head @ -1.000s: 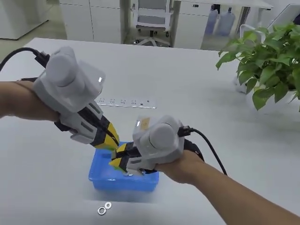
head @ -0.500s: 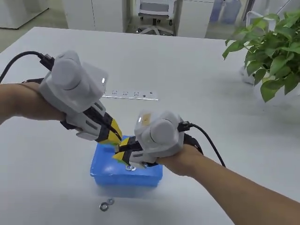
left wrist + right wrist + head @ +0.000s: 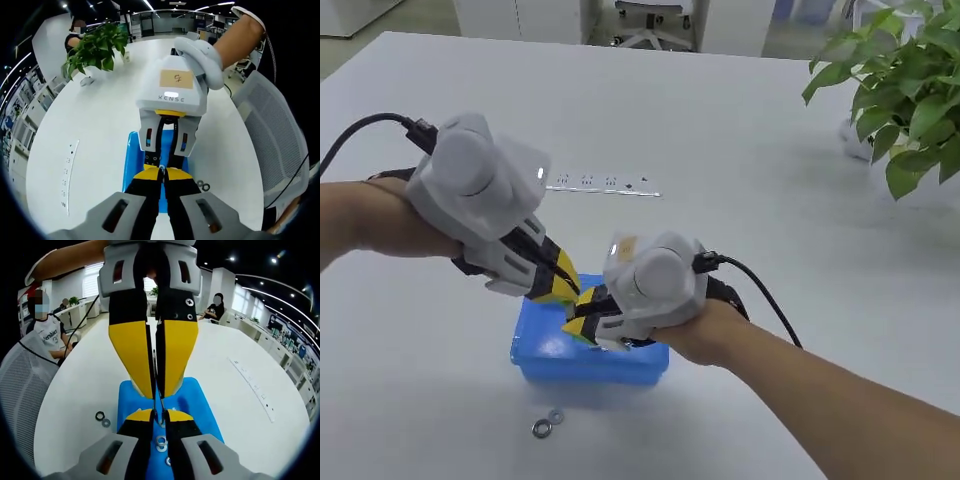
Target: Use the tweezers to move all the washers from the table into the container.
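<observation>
The left claw (image 3: 563, 288) and right claw (image 3: 578, 322) met tip to tip above the blue container (image 3: 590, 365), both closed on the thin tweezers (image 3: 156, 400). Two washers (image 3: 547, 424) lay on the desk (image 3: 770, 180) just beside the container. Other washers (image 3: 161, 442) lay inside it.

On the white housing of the right gripper (image 3: 161, 167), seen in the left gripper view, the name "XENSE" (image 3: 171, 98) stands in small grey capitals. Just above it sits a tan sticker (image 3: 176, 78) with a handwritten mark of two characters I cannot make out. In the right gripper view, a seated person's white shirt (image 3: 47, 335) carries dark lettering too blurred to read.
</observation>
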